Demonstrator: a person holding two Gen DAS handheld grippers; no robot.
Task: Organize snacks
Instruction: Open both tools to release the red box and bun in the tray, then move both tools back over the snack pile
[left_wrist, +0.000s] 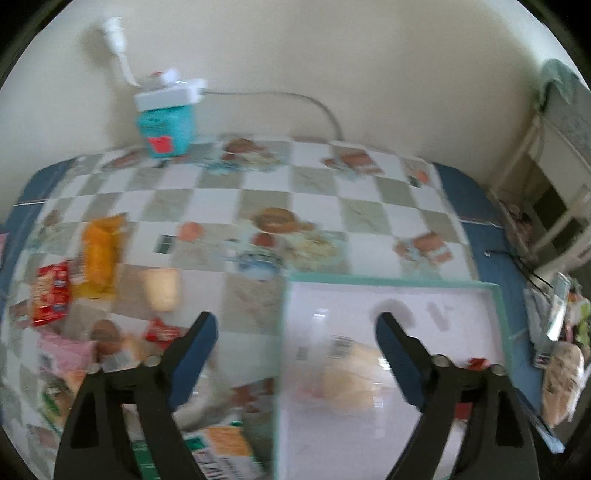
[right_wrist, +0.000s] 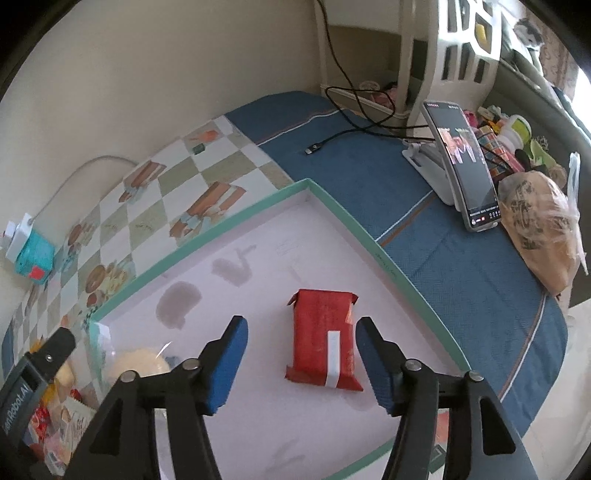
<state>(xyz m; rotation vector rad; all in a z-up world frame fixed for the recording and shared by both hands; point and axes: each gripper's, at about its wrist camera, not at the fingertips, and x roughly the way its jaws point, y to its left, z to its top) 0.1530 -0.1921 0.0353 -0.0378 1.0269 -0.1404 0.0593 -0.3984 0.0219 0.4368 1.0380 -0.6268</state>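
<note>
Red snack pack flat in tray (teal-rimmed); right gripper spread above; left gripper spread, empty.

Left gripper: jaws spread wide, blue pads at 7 and 5 o'clock of its view, nothing between them. Right gripper: likewise spread, empty, fingers pointing toward 12 o'clock, angled downward.

The left wrist view is taken from low above the checkered tablecloth, facing the wall, and is blurred. The right wrist view is angled down, close over the tray. The tray and teal box are shared.
</note>
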